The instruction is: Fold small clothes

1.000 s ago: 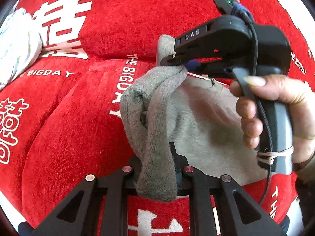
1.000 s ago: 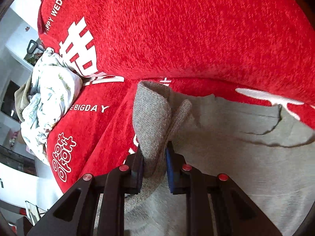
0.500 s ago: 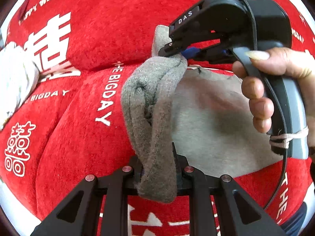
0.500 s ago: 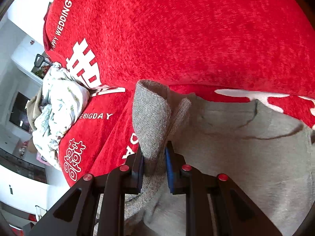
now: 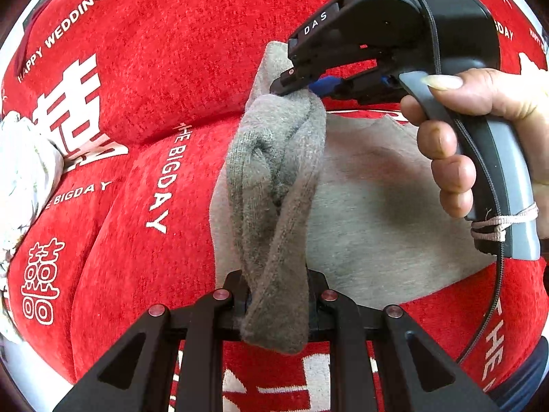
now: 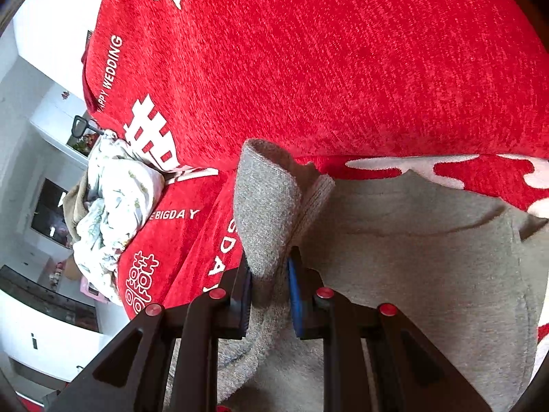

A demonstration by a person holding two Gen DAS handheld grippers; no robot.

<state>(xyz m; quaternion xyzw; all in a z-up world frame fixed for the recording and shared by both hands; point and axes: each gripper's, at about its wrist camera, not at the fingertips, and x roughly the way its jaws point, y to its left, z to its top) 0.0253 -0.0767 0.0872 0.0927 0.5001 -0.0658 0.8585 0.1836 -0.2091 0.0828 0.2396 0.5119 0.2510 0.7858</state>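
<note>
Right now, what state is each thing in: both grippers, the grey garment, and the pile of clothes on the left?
Left gripper: shut on a bunched edge of the garment.
Right gripper: shut on another part of that edge, lifted.
Grey garment: mostly flat on the red cover, held edge raised and rolled.
White clothes: crumpled, unfolded, at the cover's left side.
</note>
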